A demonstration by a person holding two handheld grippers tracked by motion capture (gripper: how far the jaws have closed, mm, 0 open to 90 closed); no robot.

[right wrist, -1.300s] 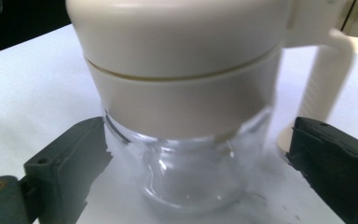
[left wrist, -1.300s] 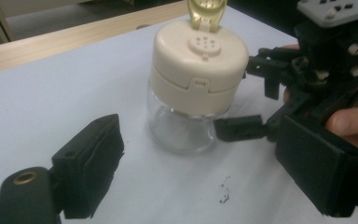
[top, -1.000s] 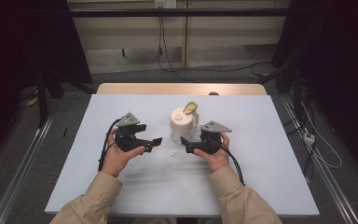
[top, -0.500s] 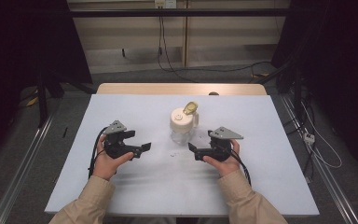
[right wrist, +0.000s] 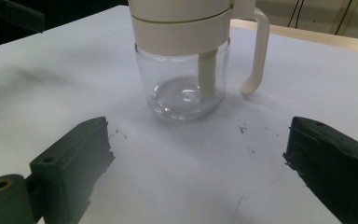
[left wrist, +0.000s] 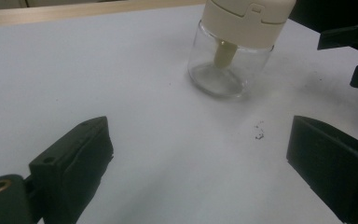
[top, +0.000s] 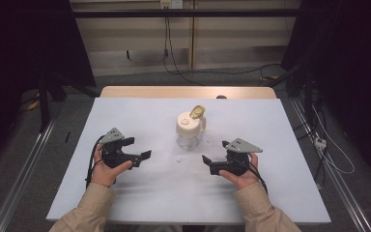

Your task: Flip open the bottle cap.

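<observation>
Both claws, left claw [top: 140,149] and right claw [top: 214,157], stand apart and empty flanking the glass jar [top: 190,130] mid-surface; its cream lid [right wrist: 182,21] is cut off in both gripper views.

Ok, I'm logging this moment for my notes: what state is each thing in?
Glass jar: upright on the table, empty as far as I can tell, untouched.
Cream lid: on the jar, its flip cap raised.
Left gripper: open, holding nothing.
Right gripper: open, holding nothing.
Table: a few dark specks near the jar.
</observation>
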